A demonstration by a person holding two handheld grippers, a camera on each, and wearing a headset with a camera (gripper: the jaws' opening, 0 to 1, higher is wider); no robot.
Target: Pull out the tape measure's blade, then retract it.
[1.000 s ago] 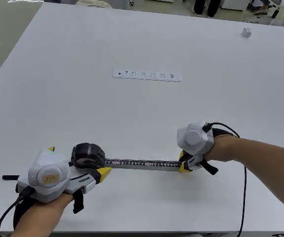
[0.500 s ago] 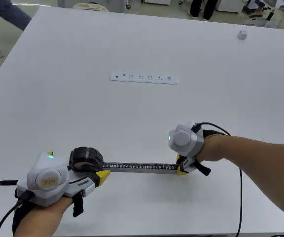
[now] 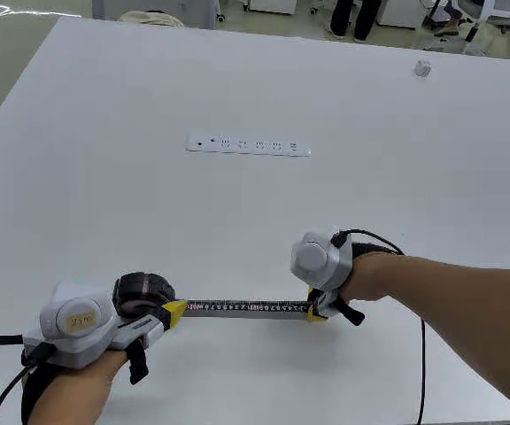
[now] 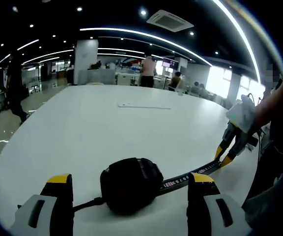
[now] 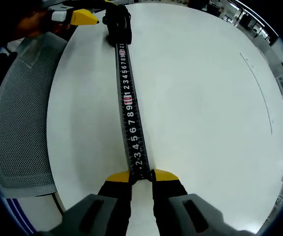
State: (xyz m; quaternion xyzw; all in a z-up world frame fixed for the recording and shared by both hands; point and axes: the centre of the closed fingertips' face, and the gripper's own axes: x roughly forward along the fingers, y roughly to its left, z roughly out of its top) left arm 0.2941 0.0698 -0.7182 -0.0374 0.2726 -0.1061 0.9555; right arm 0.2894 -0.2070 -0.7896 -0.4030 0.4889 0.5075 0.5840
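The black, rounded tape measure case lies on the white table at about 8 o'clock in the head view, and its grey numbered blade runs flat from it toward 3 o'clock. In the right gripper view the blade's low numbers sit right at the jaws. The right gripper is clenched on that end, its yellow tips pressed to either edge. The left gripper is released. Its jaws stand wide to both sides of the case with table showing in the gaps, and one yellow tip lies just beside the blade where it leaves the case.

Nothing lies across the blade's line. A long white power strip sits well apart at 12 o'clock, a small pale object rests near the far edge at 1 o'clock, and a grey mesh chair stands beside the table in the right gripper view.

Against a second ago, the drawn-out blade looks slightly shorter, with the right gripper nearer the case. The head camera has shifted too.
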